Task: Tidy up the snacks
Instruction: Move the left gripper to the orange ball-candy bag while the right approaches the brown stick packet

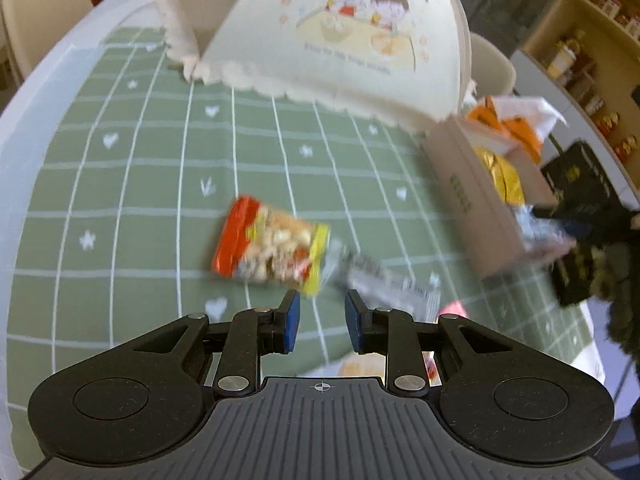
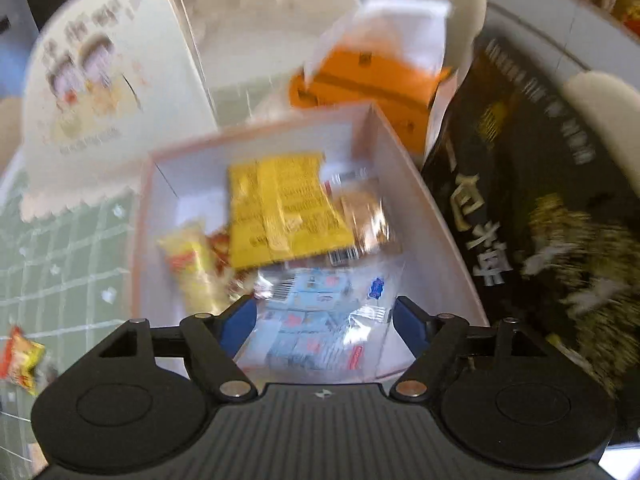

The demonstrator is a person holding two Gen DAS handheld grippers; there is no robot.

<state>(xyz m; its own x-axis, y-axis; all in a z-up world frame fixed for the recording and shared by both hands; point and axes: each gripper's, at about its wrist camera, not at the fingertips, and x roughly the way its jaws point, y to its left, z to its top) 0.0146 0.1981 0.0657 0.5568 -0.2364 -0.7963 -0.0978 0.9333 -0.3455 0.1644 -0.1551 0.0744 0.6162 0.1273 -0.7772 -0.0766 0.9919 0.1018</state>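
1. One cardboard box point(image 2: 420, 216) sat at the centre of the right wrist view.
2. At least four snack packets lay inside it, among them a yellow packet point(image 2: 280, 208); blur blocked an exact count.
3. Two packets lay mid-frame on the green cloth point(image 1: 140, 200) in the left wrist view: a red-and-yellow packet point(image 1: 272, 246) and a silver packet point(image 1: 384, 280).
4. One black bag point(image 2: 540, 208) stood at right.

From my remote seat, I saw a white table point(image 1: 24, 128) covered by a green cloth point(image 1: 140, 200) with a white grid, hearts and stars. Cream chairs point(image 1: 40, 12) stood around its far edge, one more beyond at the right point(image 2: 600, 108). A wooden shelf unit point(image 1: 592, 40) of small jars lined the right wall under soft, even light.
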